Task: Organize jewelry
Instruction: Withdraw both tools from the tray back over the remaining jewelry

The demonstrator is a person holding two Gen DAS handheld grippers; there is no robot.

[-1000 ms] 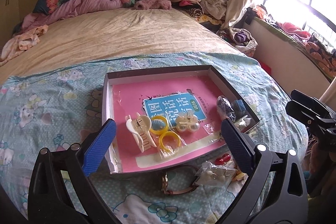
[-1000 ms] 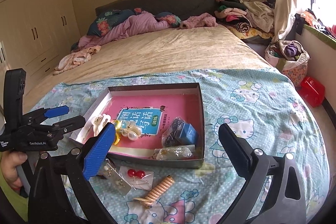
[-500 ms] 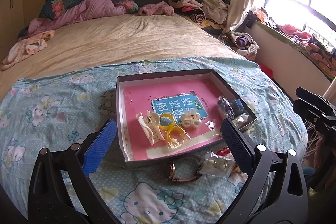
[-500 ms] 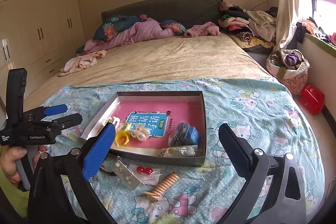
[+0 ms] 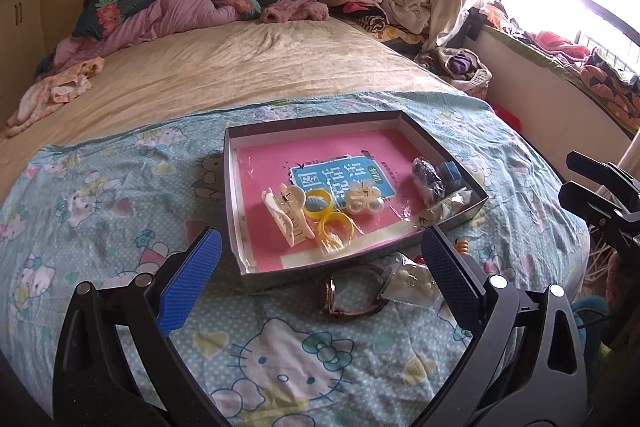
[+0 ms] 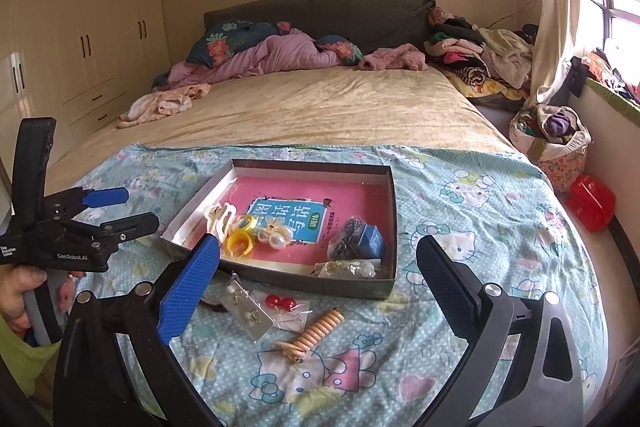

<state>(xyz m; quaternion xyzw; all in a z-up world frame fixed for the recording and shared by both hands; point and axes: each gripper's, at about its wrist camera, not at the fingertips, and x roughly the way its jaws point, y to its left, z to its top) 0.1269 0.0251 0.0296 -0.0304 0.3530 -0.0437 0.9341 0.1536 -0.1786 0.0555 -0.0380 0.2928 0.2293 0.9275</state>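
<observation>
Jewelry lies partly in your tray: a hair claw, yellow rings and pearl earrings. A watch, red earrings and a coil tie sit on the blanket just beside it. Your left gripper and right gripper both hover nearby, jaws apart, holding nothing.

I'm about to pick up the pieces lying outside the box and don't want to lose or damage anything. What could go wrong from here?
1. The earring packets and red bead earrings overlap beside the left finger of the open right gripper; a grab may lift several or snag a wire.
2. The watch lies against the box wall, so the open left gripper could nudge the box.
3. The soft blanket may let small pieces sink into its folds.
</observation>
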